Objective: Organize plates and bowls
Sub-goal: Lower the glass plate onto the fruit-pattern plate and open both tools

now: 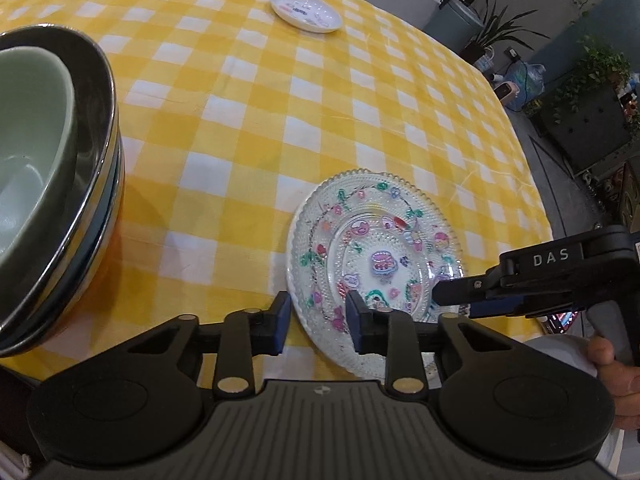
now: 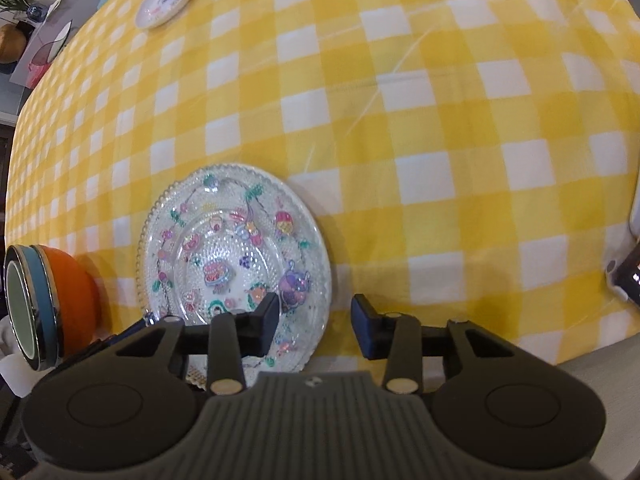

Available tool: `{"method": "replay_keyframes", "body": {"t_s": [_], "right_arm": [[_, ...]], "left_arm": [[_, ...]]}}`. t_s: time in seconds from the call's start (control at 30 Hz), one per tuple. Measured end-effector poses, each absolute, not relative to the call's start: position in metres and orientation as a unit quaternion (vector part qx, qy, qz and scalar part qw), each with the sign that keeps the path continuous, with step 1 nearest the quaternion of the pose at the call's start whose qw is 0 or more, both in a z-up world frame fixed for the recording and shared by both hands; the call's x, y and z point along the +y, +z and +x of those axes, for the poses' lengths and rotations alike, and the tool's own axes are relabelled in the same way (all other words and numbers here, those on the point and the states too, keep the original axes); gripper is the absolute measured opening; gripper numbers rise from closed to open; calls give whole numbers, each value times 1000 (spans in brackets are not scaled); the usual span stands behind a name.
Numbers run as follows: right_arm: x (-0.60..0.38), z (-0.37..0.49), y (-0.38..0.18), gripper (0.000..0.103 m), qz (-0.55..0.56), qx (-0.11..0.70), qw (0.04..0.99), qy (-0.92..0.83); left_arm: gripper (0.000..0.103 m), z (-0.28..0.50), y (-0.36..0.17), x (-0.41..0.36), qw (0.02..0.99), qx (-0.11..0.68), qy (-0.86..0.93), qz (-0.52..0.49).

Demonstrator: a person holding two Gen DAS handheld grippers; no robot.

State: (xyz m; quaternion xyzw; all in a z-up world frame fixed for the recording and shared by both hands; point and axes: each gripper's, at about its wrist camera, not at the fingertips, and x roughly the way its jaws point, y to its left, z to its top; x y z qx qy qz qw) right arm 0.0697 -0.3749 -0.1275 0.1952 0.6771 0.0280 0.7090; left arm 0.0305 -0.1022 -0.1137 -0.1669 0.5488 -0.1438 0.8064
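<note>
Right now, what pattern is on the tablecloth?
The tablecloth is a yellow and white check, seen most fully in the right wrist view.

Tablecloth (image 1: 280, 128): yellow-white check. Glass plate (image 1: 376, 256): clear, beaded, pastel cartoon stickers. Far plate (image 1: 306, 11): white, printed. Bowl stack (image 1: 48, 184): green, steel, blue, orange.

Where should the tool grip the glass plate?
By the rim. The glass plate lies flat on the tablecloth, so only its raised beaded edge gives purchase. The near edge, between the left tool's open fingers, looks best: one finger over, one under.
</note>
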Motion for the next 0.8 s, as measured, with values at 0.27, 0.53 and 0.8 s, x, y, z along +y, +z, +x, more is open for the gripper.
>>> {"method": "replay_keyframes", "body": {"t_s": [0.27,0.53,0.8], "right_arm": [[-377,74,-124,26,206,674,709,34],[-377,86,-122,26,222,641,734,27],[-368,72,-104,40,171,616,769,23]], "left_arm": [[29,41,-111,-109,811,550,-134,-146],[28,69,-106,-111,823,542,-117,-122],[31,67,-101,-112,833,531,-121,-97]]}}
